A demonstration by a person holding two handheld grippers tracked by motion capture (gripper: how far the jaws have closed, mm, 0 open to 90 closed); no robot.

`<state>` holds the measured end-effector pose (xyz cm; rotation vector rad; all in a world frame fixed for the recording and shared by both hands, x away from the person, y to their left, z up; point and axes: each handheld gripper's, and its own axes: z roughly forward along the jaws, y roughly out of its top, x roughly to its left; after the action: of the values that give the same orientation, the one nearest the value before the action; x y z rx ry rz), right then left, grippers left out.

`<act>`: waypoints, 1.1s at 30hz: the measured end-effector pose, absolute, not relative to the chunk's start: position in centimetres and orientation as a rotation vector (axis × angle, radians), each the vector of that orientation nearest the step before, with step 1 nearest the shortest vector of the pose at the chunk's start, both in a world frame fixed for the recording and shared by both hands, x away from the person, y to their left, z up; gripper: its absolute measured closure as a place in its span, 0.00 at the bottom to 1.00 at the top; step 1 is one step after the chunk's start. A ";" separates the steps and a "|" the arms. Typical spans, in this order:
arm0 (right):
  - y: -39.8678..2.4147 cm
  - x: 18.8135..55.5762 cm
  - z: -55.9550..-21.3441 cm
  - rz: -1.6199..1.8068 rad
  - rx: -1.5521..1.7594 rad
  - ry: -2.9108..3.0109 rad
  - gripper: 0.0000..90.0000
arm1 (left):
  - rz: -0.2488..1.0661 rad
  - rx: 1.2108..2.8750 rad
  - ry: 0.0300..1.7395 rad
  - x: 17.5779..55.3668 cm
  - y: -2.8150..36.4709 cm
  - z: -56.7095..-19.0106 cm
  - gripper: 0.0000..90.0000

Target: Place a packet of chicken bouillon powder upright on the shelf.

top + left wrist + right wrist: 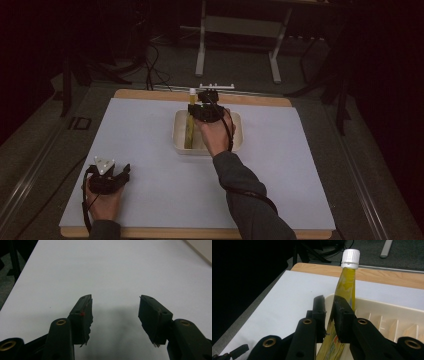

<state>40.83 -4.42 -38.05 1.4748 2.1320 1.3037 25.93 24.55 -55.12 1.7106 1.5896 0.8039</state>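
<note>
Jaws on the right gripper (327, 305) stand only narrowly parted, one on each side of a flat yellow bottle (345, 287); whether the pads press it I cannot tell, and the bottle's printed lower part shows in the slim gap between them. Jaws on the left gripper (115, 315) are spread wide over bare sheet, with nothing between them.

Going from big to small: a wooden table (150, 94) carries a pale sheet (150, 150) that covers nearly all of its top. Near the sheet's far edge, at about twelve o'clock from its middle, sits a cream tray (235, 145) with low ribs inside. In the high view the right gripper (204, 111) hangs over the tray at the end of a grey sleeve (245, 195). The left gripper (111, 176) rests on the sheet at about eight o'clock, well apart from the tray. The bottle stands in the tray's left part, leaning slightly, its white cap (350, 258) uppermost, above the tray's rim.
</note>
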 end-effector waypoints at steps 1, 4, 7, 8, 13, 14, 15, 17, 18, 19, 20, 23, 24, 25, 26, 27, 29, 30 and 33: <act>-4.4 40.8 -38.0 1.303 1.469 2.136 0.88 | 0.804 1.709 1.589 25.9 24.5 -55.1 0.50; -4.6 40.5 -37.8 1.304 1.451 2.143 0.88 | 0.804 1.708 1.591 25.9 24.5 -55.1 0.50; -4.8 40.3 -37.6 1.317 1.430 2.142 0.88 | 0.805 1.710 1.592 25.9 24.5 -55.1 0.50; -4.9 40.2 -37.5 1.323 1.425 2.141 0.88 | 0.805 1.710 1.592 25.9 24.5 -55.1 0.50; -5.7 39.2 -36.6 1.376 1.368 2.143 0.89 | 0.806 1.709 1.592 25.9 24.5 -55.1 0.50; -5.8 39.1 -36.4 1.384 1.358 2.145 0.89 | 0.806 1.708 1.593 25.9 24.5 -55.1 0.50; -5.9 38.9 -36.2 1.383 1.344 2.149 0.89 | 0.805 1.710 1.594 25.9 24.5 -55.1 0.50; -6.1 38.5 -35.9 1.384 1.312 2.155 0.89 | 0.806 1.709 1.593 25.9 24.5 -55.1 0.50; -6.3 38.3 -35.7 1.389 1.298 2.162 0.89 | 0.805 1.710 1.594 25.9 24.5 -55.1 0.50; -6.4 38.1 -35.6 1.387 1.283 2.166 0.89 | 0.805 1.710 1.594 25.9 24.5 -55.1 0.50; -6.5 37.9 -35.4 1.390 1.268 2.167 0.89 | 0.805 1.710 1.594 25.9 24.5 -55.1 0.50; -6.8 37.3 -35.1 1.394 1.235 2.173 0.89 | 0.806 1.710 1.594 25.9 24.5 -55.1 0.50; -6.9 37.2 -35.0 1.391 1.229 2.176 0.89 | 0.807 1.710 1.594 25.9 24.5 -55.1 0.50; -7.0 37.0 -35.0 1.391 1.221 2.178 0.89 | 0.807 1.709 1.595 25.9 24.5 -55.1 0.50; -7.2 36.9 -34.9 1.392 1.210 2.179 0.89 | 0.806 1.708 1.595 25.9 24.5 -55.1 0.50; -7.3 36.7 -34.9 1.394 1.206 2.181 0.89 | 0.807 1.710 1.594 25.9 24.5 -55.1 0.50; -7.7 36.4 -34.9 1.403 1.194 2.187 0.89 | 0.808 1.709 1.594 25.9 24.5 -55.1 0.50; -7.8 36.2 -34.9 1.403 1.191 2.193 0.89 | 0.808 1.709 1.594 25.9 24.5 -55.1 0.50; -8.5 35.7 -35.1 1.413 1.178 2.200 0.89 | 0.810 1.712 1.592 25.9 24.5 -55.1 0.50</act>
<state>35.67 -8.53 -35.09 1.1780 2.2001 1.4126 25.89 24.50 -55.11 1.7120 1.5924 0.8102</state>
